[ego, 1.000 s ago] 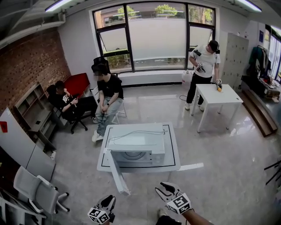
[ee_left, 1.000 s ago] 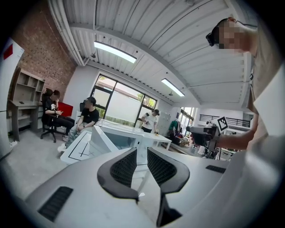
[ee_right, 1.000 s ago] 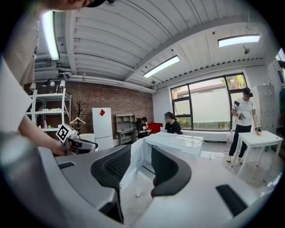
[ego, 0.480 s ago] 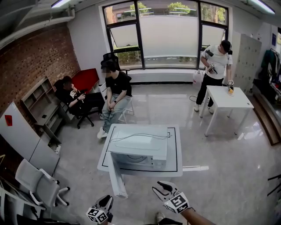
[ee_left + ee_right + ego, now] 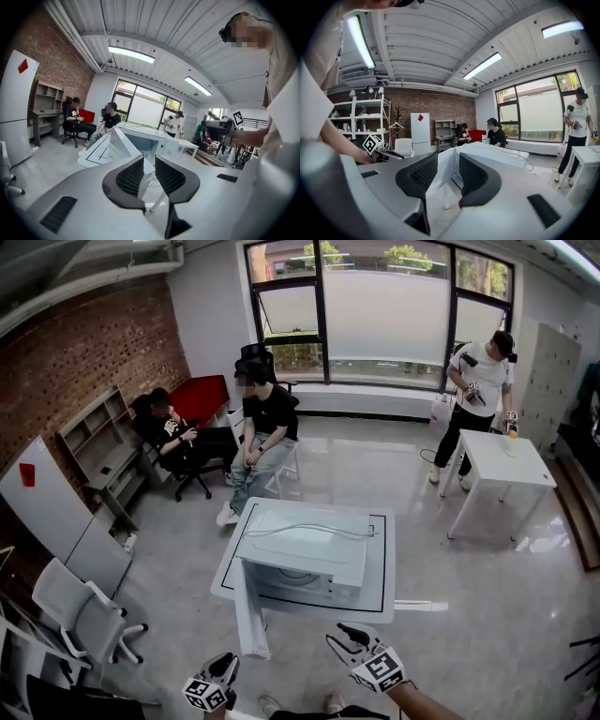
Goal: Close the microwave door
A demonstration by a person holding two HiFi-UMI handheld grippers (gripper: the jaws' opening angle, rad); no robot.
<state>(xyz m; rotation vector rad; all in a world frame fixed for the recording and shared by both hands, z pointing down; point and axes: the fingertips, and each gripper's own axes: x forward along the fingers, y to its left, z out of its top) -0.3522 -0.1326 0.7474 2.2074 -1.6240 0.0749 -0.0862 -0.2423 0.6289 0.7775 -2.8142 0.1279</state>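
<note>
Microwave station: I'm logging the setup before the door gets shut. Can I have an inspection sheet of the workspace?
Surface: white table, black outline marked on its top.
Job's things: microwave on the table; its door stands open, swung out toward the person.
Clutter: nothing seen.
Grippers: left gripper and right gripper both open, empty, short of the door.
Cables: white cable lying across the microwave's top.
Surroundings: two seated people, a standing person by a second table, an office chair at left.
</note>
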